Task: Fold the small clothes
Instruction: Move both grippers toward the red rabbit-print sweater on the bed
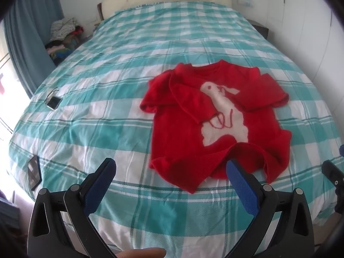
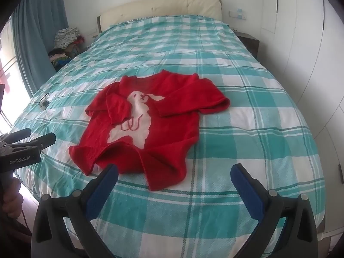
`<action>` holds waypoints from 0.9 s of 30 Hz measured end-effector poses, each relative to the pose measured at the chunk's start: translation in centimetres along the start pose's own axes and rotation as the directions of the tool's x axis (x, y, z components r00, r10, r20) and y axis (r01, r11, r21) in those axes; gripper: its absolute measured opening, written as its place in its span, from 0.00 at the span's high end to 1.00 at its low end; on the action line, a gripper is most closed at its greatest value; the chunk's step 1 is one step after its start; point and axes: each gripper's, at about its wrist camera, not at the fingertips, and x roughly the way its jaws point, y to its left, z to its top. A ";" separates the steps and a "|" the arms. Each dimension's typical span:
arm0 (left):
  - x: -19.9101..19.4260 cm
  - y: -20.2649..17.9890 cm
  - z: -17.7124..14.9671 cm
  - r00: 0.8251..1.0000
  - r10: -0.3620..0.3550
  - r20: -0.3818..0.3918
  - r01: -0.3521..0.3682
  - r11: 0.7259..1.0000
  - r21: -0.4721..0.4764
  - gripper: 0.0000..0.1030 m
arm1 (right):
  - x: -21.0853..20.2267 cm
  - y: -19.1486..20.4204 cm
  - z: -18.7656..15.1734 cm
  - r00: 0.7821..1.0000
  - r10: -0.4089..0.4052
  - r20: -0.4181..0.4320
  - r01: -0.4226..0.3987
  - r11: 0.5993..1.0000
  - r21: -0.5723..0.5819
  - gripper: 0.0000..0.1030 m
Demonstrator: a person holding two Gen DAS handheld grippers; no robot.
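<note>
A small red sweater (image 1: 185,142) (image 2: 169,129) with a white animal figure on its chest lies face up on the bed, neck toward the headboard. Its left sleeve is folded across the chest; its right sleeve (image 2: 204,101) stretches out sideways. The hem nearest me is rumpled and partly turned up. My left gripper (image 1: 171,169) hovers open just short of the hem's left part, nothing between its blue pads. My right gripper (image 2: 174,175) is open too, above the hem's right corner, empty. The left gripper (image 2: 28,139) also shows at the right wrist view's left edge.
The bed (image 1: 120,68) has a teal and white checked cover and a cream headboard (image 2: 163,6). A small device with a cable (image 1: 53,101) and a dark phone-like slab (image 1: 34,173) lie near the left edge. Clothes pile (image 1: 64,36) beside blue curtains; white wardrobe (image 2: 301,43) on the right.
</note>
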 end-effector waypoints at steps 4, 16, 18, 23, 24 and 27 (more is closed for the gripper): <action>0.6 0.5 0.1 1.000 -0.010 -0.023 0.010 1.000 -0.016 0.01 | 0.3 0.1 0.0 1.000 0.000 -0.003 0.000 1.000 0.001 0.00; 1.9 0.1 -0.5 0.999 0.004 -0.047 -0.004 1.000 0.002 0.01 | 1.2 -0.2 0.3 1.000 -0.012 -0.014 0.012 1.000 0.013 0.00; 2.1 0.0 -0.4 0.999 0.007 -0.052 -0.007 1.000 0.007 0.00 | 1.4 -0.1 0.4 1.000 -0.011 -0.019 0.012 1.000 0.022 0.00; 2.3 0.1 -0.3 0.999 0.004 -0.053 -0.004 1.000 0.005 0.01 | 1.7 -0.6 1.3 0.999 -0.003 -0.041 0.005 0.999 0.038 0.00; 2.3 -0.1 -0.3 0.999 0.008 -0.053 -0.007 1.000 0.007 0.01 | 1.7 -0.6 1.4 0.999 -0.004 -0.042 0.006 0.999 0.038 0.00; 2.5 0.0 -0.1 0.999 0.006 -0.049 -0.005 1.000 0.002 0.00 | 1.8 -0.5 1.5 0.999 -0.014 -0.043 0.016 0.999 0.034 0.00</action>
